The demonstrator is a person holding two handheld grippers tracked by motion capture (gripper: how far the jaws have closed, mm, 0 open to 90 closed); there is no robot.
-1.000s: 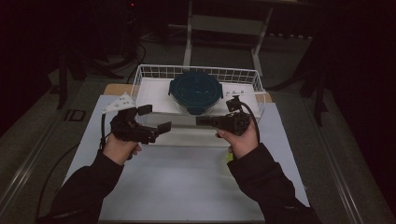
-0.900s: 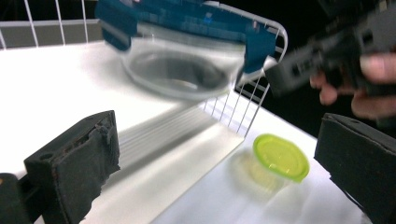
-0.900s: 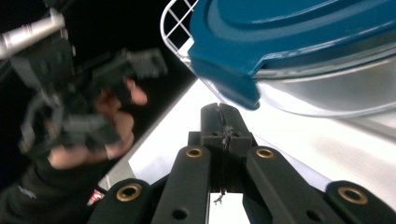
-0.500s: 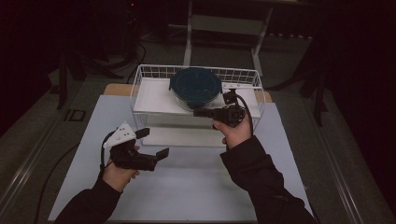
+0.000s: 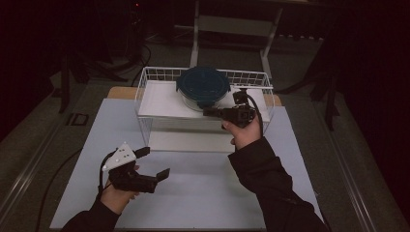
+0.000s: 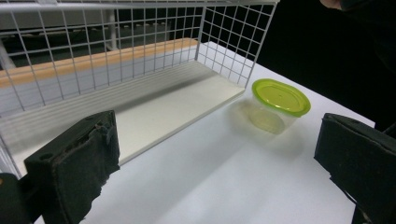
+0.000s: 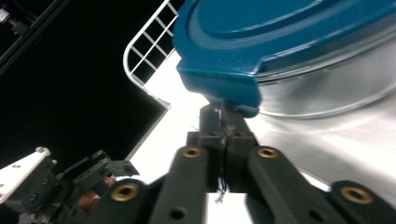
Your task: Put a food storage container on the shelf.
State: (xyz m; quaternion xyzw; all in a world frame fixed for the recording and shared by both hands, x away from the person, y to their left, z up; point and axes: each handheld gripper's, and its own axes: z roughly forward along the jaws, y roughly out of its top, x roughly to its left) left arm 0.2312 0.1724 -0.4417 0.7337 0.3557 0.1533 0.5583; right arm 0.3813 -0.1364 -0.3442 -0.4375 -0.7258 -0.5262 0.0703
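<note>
A round glass bowl with a blue lid [image 5: 203,86] sits on the white board of a white wire rack [image 5: 145,92]. My right gripper [image 5: 207,112] is at the bowl's near side. In the right gripper view the jaws are pressed together with nothing between them, and this right gripper [image 7: 226,116] has its tips right under the blue lid's tab [image 7: 219,91]. My left gripper [image 5: 155,162] is low at the front left of the table and open. In the left gripper view, the wide-open left gripper [image 6: 224,147] faces a small tub with a yellow-green lid [image 6: 281,95] on the white table.
The wire rack's mesh walls [image 6: 140,42] rise around a lower white shelf [image 6: 154,112]. A wooden strip [image 5: 118,92] runs behind the rack. The white tabletop [image 5: 203,193] spreads out in front. Dark floor, cables and a metal frame [image 5: 232,24] lie beyond the table.
My left gripper has pulled back toward the person, down to the front left. My right gripper has moved forward and up to the blue-lidded bowl, which sits slightly farther back.
</note>
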